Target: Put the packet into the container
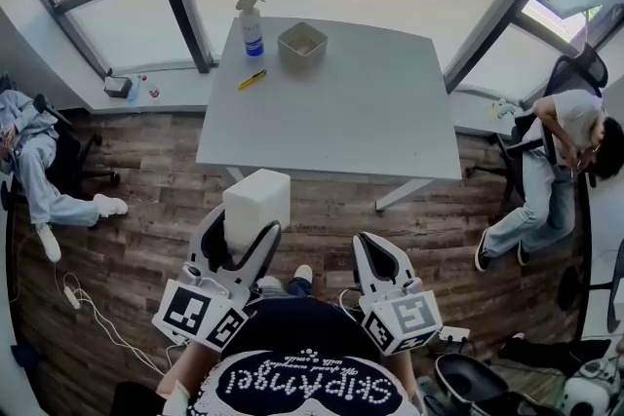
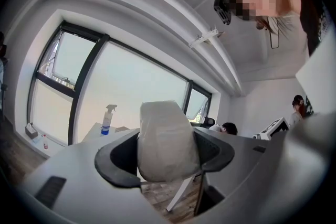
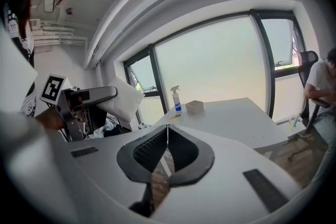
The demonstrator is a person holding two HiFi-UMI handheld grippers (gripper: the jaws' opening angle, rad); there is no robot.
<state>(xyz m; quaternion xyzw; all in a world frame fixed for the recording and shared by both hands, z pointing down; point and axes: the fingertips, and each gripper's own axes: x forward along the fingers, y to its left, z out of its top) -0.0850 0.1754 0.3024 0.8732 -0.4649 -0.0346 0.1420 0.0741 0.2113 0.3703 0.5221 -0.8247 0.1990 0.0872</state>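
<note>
- The left tongs (image 1: 244, 244) are clenched on the white, soft plastic-wrapped packet (image 1: 256, 198). Both dark jaws press its lower half, and the rest stands up above them.
- That low grip looks deliberate to me: the free end can go into an opening first.
- The right tongs (image 1: 375, 258), level with the left and just beside them, have their jaws closed on each other with nothing between. They look like a spare hand for the moment.
- Both pairs are held close in front of the person's body, over the wooden floor and short of the furniture.
- Ahead of the jaws is the pale grey rectangular table (image 1: 341, 127), its near edge a little beyond the packet.
- Well ahead, near the table's far edge, sits the small beige square open-topped container (image 1: 301, 45), mouth up and unobstructed.
- Just to the left of the container stands a clear spray bottle with a blue label (image 1: 252, 26), with a yellow pen (image 1: 252, 79) lying in front of it. Both are close enough to mind on the way in.
- My read: the carry is under way, and the packet must cross the whole tabletop.
</note>
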